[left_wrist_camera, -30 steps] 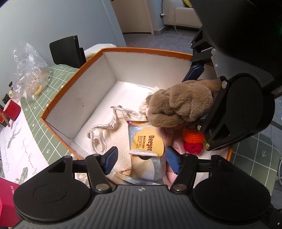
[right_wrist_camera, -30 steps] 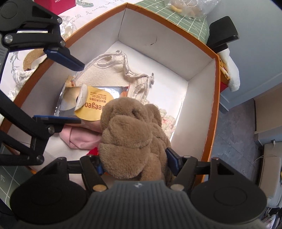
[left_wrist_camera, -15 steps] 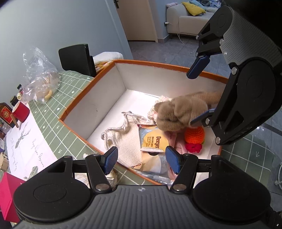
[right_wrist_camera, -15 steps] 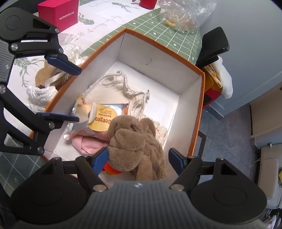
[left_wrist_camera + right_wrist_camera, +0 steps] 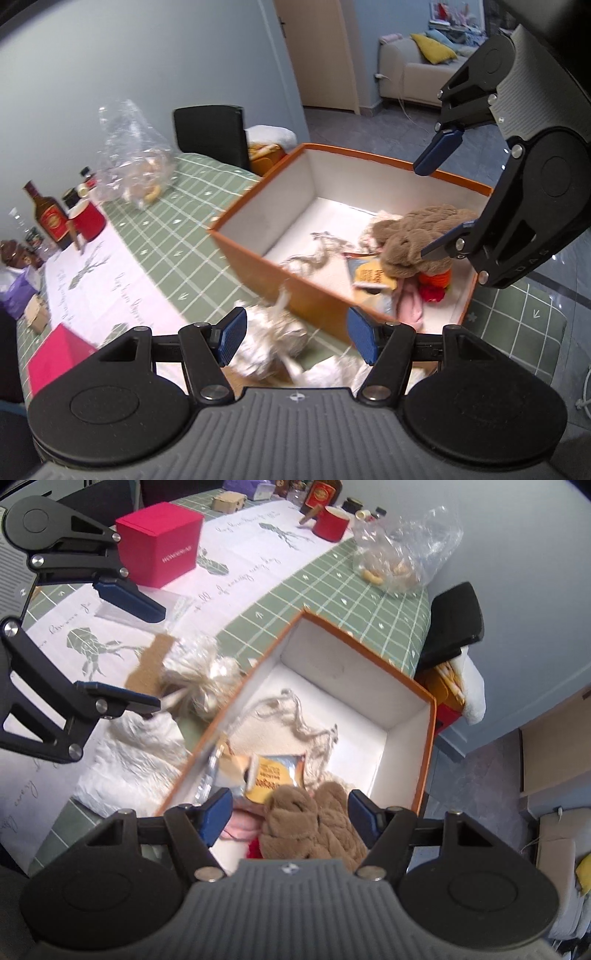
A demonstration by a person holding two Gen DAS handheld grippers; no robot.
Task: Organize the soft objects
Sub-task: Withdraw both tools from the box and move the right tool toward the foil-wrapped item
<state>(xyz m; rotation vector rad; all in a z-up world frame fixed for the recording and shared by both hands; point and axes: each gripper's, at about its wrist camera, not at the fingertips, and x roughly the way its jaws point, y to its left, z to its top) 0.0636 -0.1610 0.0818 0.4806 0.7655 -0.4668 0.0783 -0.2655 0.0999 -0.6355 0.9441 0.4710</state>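
- At the far left of the left wrist view, a dark glass bottle with a red label (image 5: 50, 218) stands beside a red cup (image 5: 86, 220) on the green checked tablecloth (image 5: 192, 236).
- A crumpled clear plastic bag (image 5: 135, 155) sits further along the cloth, near a black chair back (image 5: 210, 134).
- A pink cube-shaped box (image 5: 160, 542) stands on the white printed paper (image 5: 236, 542), well apart from the orange box.
- The left gripper (image 5: 293, 338) hovers over a pale bundle wrapped in crinkled clear film (image 5: 201, 681) that lies on the table just outside the box; its jaws stand wide with nothing between the pads.
- The orange-sided cardboard box with a white inside (image 5: 255, 218) sits at the table's corner.
- Inside it, from left to right, lie a cream drawstring cloth pouch (image 5: 273, 731), a yellow and silver foil packet (image 5: 271, 779), a pink cloth (image 5: 408, 304), a brown plush toy (image 5: 417, 236) and an orange and red knitted piece (image 5: 436, 284) under the plush.
- The right gripper (image 5: 291, 814) hangs above the plush toy with its jaws apart; they have just been narrowing a little, and the pads do not touch the toy, which rests in the box's near right corner.
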